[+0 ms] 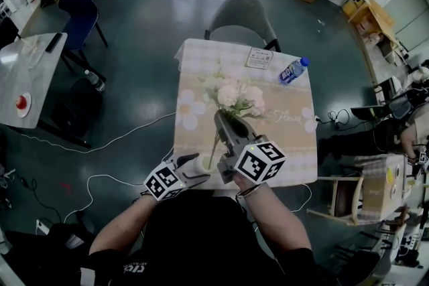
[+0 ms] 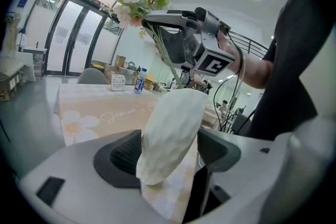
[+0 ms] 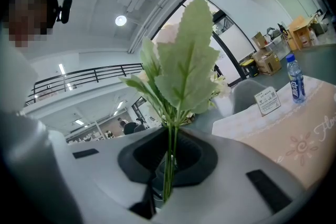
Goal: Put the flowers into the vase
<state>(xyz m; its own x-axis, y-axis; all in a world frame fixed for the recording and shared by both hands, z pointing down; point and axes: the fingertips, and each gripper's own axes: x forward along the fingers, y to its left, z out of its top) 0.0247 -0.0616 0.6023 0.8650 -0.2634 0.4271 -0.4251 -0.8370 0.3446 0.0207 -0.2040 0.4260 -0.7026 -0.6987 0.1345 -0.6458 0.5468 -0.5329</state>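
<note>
Two grippers, both loaded. Left gripper (image 2: 170,153): jaws pressed on the vase (image 2: 173,131) from both sides, dark pads against its lower body. Vase is white, matte, finely faceted surface, narrow and rounded, leaning away from this gripper toward the right one.

Right gripper (image 3: 167,165): jaws nearly together, pinching the thin green stems (image 3: 169,157) of the flowers (image 3: 181,73). Stems pass straight through the pinch. Beyond the tips, broad pale-green leaves fan out, with cream and pale pink blooms past them. Below the pinch, the stem ends slant down to the vase's mouth; how far in they sit, cannot tell.

Head view: right gripper sits above and just beside the left, bouquet head ahead of its tips over the table (image 1: 295,151). Cloth is checked, with a beige band, daisy print and script lettering. Well ahead of both grippers, at the far edge: a blue-labelled bottle (image 1: 293,70) and a small card (image 1: 259,57). Grey chair (image 1: 241,20) beyond.
</note>
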